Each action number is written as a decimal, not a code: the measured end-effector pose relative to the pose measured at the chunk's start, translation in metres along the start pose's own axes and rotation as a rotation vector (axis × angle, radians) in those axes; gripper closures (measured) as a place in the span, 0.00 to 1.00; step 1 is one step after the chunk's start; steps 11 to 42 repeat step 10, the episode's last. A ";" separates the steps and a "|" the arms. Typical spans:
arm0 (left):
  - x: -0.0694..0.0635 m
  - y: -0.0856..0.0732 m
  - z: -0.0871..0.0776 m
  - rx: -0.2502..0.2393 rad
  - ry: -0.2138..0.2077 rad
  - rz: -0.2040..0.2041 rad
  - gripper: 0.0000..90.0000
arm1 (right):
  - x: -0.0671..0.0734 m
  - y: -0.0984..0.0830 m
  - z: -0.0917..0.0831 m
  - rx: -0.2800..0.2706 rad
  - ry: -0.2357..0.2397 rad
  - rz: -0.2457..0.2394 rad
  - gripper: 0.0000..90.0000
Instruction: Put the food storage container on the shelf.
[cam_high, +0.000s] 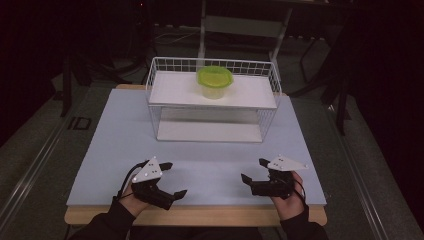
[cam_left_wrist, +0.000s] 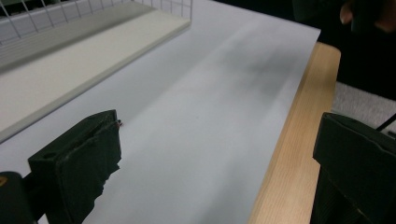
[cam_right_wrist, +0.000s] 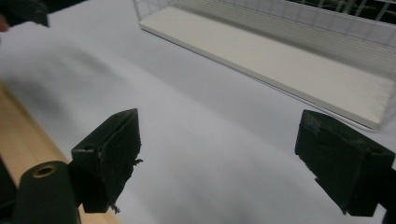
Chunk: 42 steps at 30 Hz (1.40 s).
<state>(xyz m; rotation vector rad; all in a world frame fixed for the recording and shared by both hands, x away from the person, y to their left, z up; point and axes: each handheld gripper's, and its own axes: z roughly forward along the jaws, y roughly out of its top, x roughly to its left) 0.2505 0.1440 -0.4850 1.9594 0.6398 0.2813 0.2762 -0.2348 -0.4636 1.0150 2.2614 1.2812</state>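
Clear plastic tub with lime-green lid (cam_high: 214, 81) on top shelf of white wire rack (cam_high: 212, 100), at far side of pale blue worktop (cam_high: 120, 145). Left gripper (cam_high: 173, 179), right gripper (cam_high: 253, 170) near rack's front. Left gripper view: fingers (cam_left_wrist: 77, 168) spread, empty. Right gripper view: fingers (cam_right_wrist: 107, 156) spread, empty.

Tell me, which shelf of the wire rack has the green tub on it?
The top shelf of the wire rack holds the green-lidded tub; the bottom shelf beneath it is bare.
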 end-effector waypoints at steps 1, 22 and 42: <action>0.000 -0.001 0.001 0.006 -0.001 0.005 0.02 | -0.001 -0.001 0.000 0.004 -0.005 0.000 0.16; 0.000 -0.002 0.000 -0.006 0.004 0.012 0.02 | -0.004 -0.002 0.001 0.012 -0.014 0.006 0.16; 0.000 -0.002 0.000 -0.006 0.004 0.012 0.02 | -0.004 -0.002 0.001 0.012 -0.014 0.006 0.16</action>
